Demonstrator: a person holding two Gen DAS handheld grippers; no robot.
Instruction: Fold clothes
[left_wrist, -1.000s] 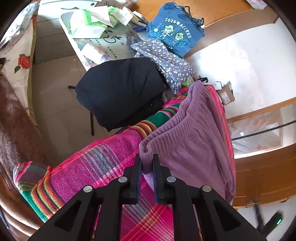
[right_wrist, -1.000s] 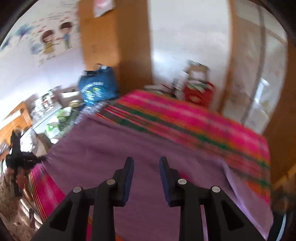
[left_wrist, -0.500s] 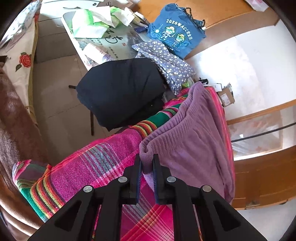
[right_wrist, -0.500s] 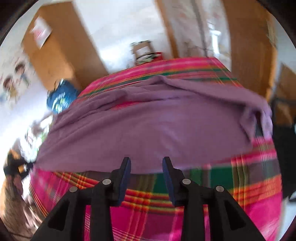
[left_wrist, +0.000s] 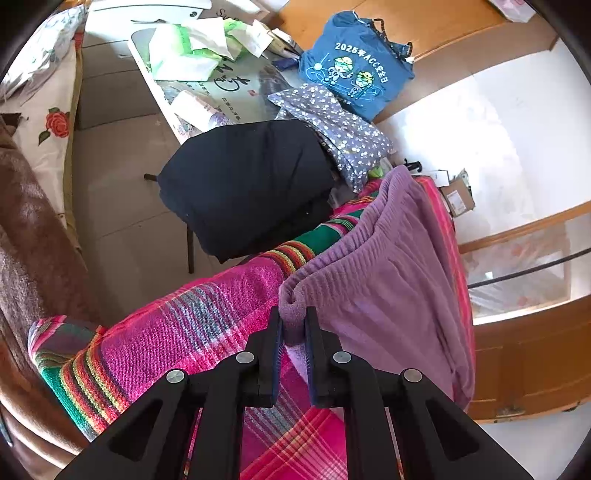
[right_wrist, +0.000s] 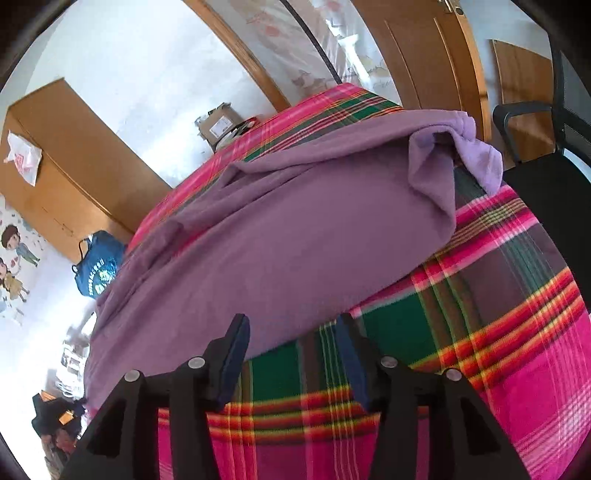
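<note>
Garment (left_wrist: 388, 288) corner hidden inside left tongs (left_wrist: 293, 325); far hem bunched.

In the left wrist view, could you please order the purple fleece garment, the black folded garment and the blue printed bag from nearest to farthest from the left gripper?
1. Purple fleece garment: its corner is pinched in the left gripper.
2. Black folded garment: beyond the plaid blanket's edge, upper left.
3. Blue printed bag: farthest, top of view against the wooden cabinet.

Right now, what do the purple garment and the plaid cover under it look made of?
Purple garment: soft fleece or brushed knit, likely; matte, fuzzy nap, ribbed gathered band near the left tongs.
Plaid cover: woven cloth, probably cotton or a blend; visible weave grain, flat coloured stripes, no sheen.
</note>
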